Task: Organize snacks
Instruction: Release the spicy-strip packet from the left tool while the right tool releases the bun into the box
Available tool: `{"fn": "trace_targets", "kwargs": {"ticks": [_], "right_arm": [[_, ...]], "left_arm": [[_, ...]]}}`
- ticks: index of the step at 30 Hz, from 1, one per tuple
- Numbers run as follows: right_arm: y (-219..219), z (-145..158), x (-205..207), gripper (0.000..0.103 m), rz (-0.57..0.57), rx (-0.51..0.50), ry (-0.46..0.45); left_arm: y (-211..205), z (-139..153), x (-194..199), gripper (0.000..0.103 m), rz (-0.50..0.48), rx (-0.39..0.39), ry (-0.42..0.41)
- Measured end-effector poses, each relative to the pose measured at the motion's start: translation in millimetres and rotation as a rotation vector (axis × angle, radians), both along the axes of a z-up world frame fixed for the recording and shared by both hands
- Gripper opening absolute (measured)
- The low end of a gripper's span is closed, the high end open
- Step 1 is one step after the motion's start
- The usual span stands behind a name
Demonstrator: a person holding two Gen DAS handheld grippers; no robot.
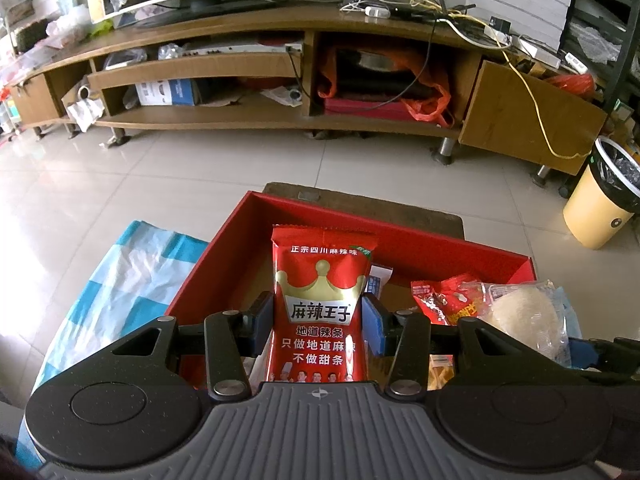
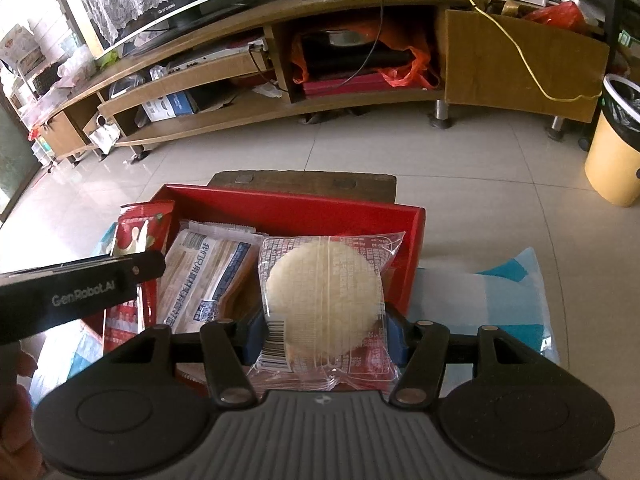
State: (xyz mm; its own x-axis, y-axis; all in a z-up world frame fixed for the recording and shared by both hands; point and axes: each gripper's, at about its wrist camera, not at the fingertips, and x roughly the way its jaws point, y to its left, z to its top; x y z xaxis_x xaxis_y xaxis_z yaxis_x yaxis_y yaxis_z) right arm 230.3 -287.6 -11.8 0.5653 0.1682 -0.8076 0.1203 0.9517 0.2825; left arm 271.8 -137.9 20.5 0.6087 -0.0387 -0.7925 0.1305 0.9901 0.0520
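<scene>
Between left jaws, red spicy-strip packet [image 1: 320, 304], right jaws clamp round cake packet [image 2: 322, 304]

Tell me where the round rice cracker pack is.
The rice cracker pack is clamped in the right gripper, above the red box.

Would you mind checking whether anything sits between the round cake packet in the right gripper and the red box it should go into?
Nothing visible does: the right gripper holds the round cake packet right above the red box, whose top is open.
</scene>
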Motion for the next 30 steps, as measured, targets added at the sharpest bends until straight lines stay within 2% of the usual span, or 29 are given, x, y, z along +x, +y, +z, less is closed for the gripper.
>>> {"fn": "trace_targets", "kwargs": {"ticks": [14,19,25,30], "right_arm": [[10,-13,14,0.058,0.023,0.018,0.028],[11,-15,15,0.058,0.022,0.024,0.037],[13,-16,15,0.061,0.025,0.029,0.051],[23,-19,12,0.062,0.041,-0.011,0.062]], "left_arm": [[6,-14,18,0.055,0.014,0.005,0.029],[10,-13,20,0.068,0.022,0.011,0.022],[14,-13,18,0.068,0.035,0.022,0.029],[14,-11,13,0.069,0.036,0.029,0.027]]}}
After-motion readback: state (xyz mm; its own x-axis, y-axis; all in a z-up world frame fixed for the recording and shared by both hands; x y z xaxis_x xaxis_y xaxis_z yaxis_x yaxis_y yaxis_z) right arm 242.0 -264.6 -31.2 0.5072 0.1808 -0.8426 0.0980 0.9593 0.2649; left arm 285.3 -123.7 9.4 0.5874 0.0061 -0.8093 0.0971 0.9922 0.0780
